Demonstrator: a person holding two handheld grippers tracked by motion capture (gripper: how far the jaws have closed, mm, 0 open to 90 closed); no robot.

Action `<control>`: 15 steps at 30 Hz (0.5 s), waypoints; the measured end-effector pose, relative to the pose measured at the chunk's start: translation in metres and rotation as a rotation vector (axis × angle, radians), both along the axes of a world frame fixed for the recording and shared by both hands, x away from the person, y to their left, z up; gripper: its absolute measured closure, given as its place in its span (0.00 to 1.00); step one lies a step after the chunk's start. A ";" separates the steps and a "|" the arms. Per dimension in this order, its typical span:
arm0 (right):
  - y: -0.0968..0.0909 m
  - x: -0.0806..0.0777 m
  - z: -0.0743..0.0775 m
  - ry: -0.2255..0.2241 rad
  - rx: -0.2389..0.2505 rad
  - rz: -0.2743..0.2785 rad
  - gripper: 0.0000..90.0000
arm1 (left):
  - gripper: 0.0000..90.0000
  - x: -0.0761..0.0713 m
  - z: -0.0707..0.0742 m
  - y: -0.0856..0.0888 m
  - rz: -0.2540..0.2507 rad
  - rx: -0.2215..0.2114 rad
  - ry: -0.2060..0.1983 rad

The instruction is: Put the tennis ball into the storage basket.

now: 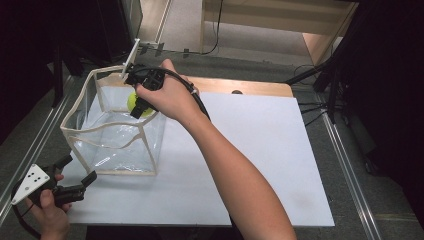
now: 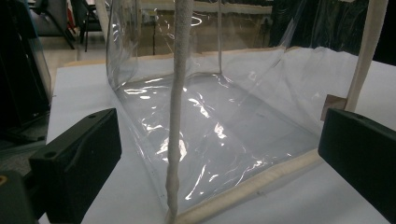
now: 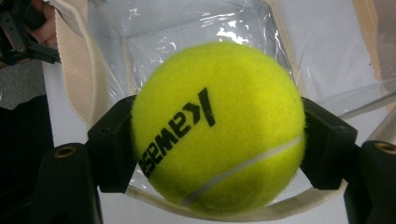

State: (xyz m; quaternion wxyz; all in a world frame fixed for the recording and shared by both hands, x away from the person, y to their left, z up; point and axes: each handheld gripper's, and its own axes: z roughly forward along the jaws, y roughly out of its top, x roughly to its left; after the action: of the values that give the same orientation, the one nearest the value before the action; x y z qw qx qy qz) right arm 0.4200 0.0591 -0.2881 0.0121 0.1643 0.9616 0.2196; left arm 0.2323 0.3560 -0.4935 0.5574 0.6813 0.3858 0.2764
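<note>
Right gripper view: your right tool (image 3: 215, 135) clamps the fuzzy yellow tennis ball (image 3: 217, 126) above the clear plastic cream-trimmed bag (image 3: 196, 28). Lower centred, then release. Left tool (image 2: 219, 158) gapes empty.

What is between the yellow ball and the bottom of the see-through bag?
Nothing but air: in the right gripper view the tennis ball, clamped by the right gripper, hangs over the clear bag, whose floor is bare.

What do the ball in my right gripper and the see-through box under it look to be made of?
Yellow-green tennis ball: fuzzy felt, matte, with a pale seam line and black print. Clear open-topped bag: looks like soft glossy plastic film, going by its creases and bright glare. Its cream edging seems woven fabric tape, with a coarse texture.
</note>
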 end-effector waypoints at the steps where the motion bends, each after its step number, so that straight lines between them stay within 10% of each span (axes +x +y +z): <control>1: 0.000 0.000 0.000 0.000 0.000 0.000 0.27 | 0.00 0.000 0.000 0.000 0.000 0.000 0.000; 15: 0.004 0.004 -0.017 0.021 -0.057 0.004 0.26 | 0.00 0.000 0.000 0.000 -0.006 0.008 -0.004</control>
State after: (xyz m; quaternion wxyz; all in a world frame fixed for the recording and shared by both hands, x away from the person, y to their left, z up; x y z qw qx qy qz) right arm 0.4243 0.0633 -0.3056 0.0061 0.1644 0.9678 0.1904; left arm 0.2328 0.3557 -0.4935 0.5564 0.6841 0.3814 0.2775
